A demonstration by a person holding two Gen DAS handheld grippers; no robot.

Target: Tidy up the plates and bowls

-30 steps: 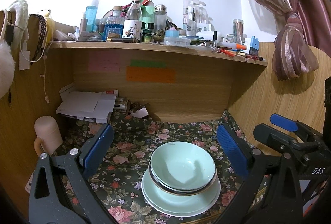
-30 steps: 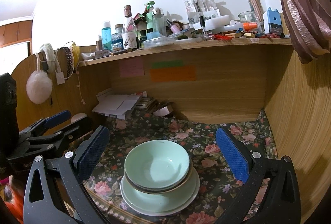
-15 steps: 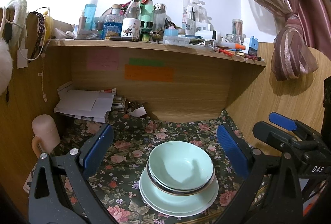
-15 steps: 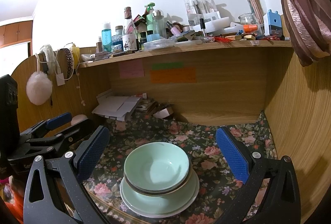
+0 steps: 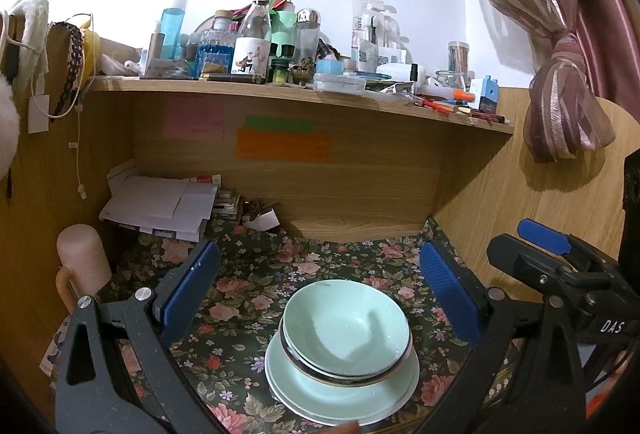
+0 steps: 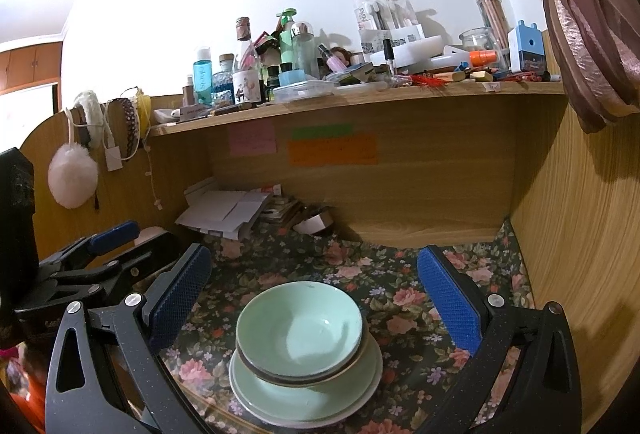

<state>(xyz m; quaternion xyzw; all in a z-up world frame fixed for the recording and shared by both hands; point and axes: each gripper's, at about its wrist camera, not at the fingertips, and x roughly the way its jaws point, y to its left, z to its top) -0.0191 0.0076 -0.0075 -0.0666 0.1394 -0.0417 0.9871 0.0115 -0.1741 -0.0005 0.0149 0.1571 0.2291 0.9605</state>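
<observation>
Pale green bowls (image 5: pixel 347 326) sit nested on a stack of pale green plates (image 5: pixel 320 394) on the floral tablecloth near the desk's front edge. The same bowls (image 6: pixel 300 330) and plates (image 6: pixel 280 394) show in the right wrist view. My left gripper (image 5: pixel 320 298) is open and empty, held above and behind the stack. My right gripper (image 6: pixel 316 298) is open and empty, also above and behind the stack. The right gripper shows at the right of the left wrist view (image 5: pixel 552 266); the left gripper shows at the left of the right wrist view (image 6: pixel 92 262).
A wooden shelf (image 5: pixel 304 93) crowded with bottles and jars runs above the desk. Papers and boxes (image 5: pixel 160 205) lie at the back left. A beige cup (image 5: pixel 82 262) stands at the left. Wooden side panels close both sides; a curtain (image 5: pixel 560 105) hangs right.
Both grippers have drawn back slightly from the stack, which sits a little lower in both views. The bowls and plates have not moved.
</observation>
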